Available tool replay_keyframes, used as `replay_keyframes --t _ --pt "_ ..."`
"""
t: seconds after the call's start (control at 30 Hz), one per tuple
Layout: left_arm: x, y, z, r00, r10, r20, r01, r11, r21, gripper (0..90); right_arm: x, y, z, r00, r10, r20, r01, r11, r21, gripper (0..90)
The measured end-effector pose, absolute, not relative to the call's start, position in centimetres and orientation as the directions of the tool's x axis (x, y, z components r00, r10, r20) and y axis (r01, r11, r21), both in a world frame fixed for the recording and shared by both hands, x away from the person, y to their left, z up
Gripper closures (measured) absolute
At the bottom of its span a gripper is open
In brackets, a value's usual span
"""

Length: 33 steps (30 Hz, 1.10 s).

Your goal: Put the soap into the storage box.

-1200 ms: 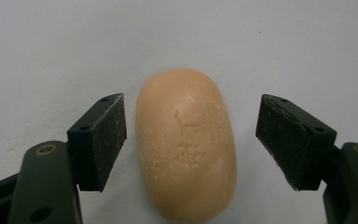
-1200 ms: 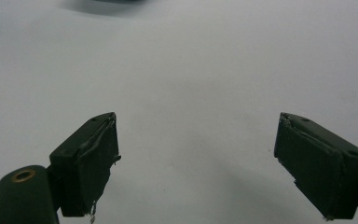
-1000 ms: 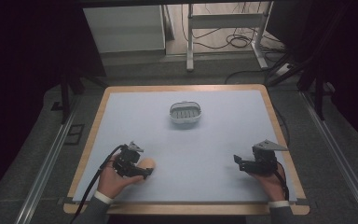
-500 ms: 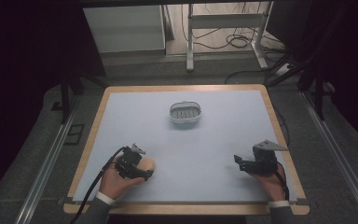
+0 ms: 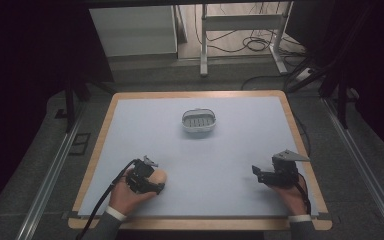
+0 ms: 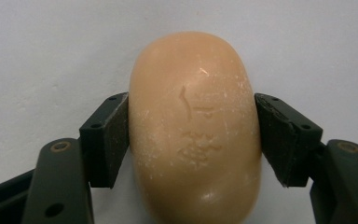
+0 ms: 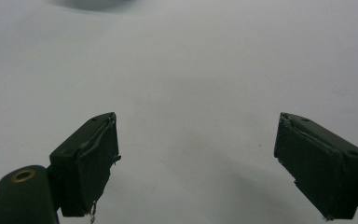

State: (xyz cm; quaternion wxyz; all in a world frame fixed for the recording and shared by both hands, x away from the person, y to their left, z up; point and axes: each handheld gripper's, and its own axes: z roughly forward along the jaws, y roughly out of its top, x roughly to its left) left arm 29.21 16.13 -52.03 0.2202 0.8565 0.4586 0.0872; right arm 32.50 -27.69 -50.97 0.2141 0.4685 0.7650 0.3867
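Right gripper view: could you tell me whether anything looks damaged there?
Yes: the right hand-held gripper has worn pads, their facing frayed and peeling at the edges, with a loose shred hanging at the bottom.

the soap bar looks waxy and smooth, faintly glossy, with a chalky white scuffing and stamped marks on its face. the left gripper has matt black plastic jaws — pads rubbery, brass-looking rivets. the table is matt pale sheet, edged in wood. the dish looks white plastic.
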Motion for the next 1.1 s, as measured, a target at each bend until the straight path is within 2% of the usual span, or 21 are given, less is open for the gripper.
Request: replay_keyframes --t 0.33,0.37,0.43,0.53,1.1 --pt "29.2 16.0 -52.1 0.564 0.824 -0.046 0.747 -0.486 0.454 31.2 32.6 -27.8 -51.0 -0.465 0.885 0.033 0.554 0.262 0.790 13.4" --pt "29.3 16.0 -52.1 0.563 0.825 -0.048 0.748 -0.484 0.453 28.2 32.6 -27.8 -51.0 -0.465 0.885 0.031 0.553 0.263 0.790 13.4" --pt "29.3 15.9 -52.2 0.559 0.828 -0.048 0.750 -0.481 0.454 27.8 32.5 -27.8 -51.0 -0.464 0.885 0.031 0.553 0.261 0.791 13.4" --pt "29.2 15.9 -52.1 0.561 0.827 -0.043 0.746 -0.482 0.460 32.0 32.5 -27.8 -50.9 -0.463 0.886 0.031 0.551 0.259 0.793 13.4" --pt "29.5 17.6 -50.6 0.580 0.811 -0.074 0.726 -0.474 0.499 32.5 32.6 -28.1 -50.9 -0.454 0.890 0.034 0.554 0.252 0.794 13.4"
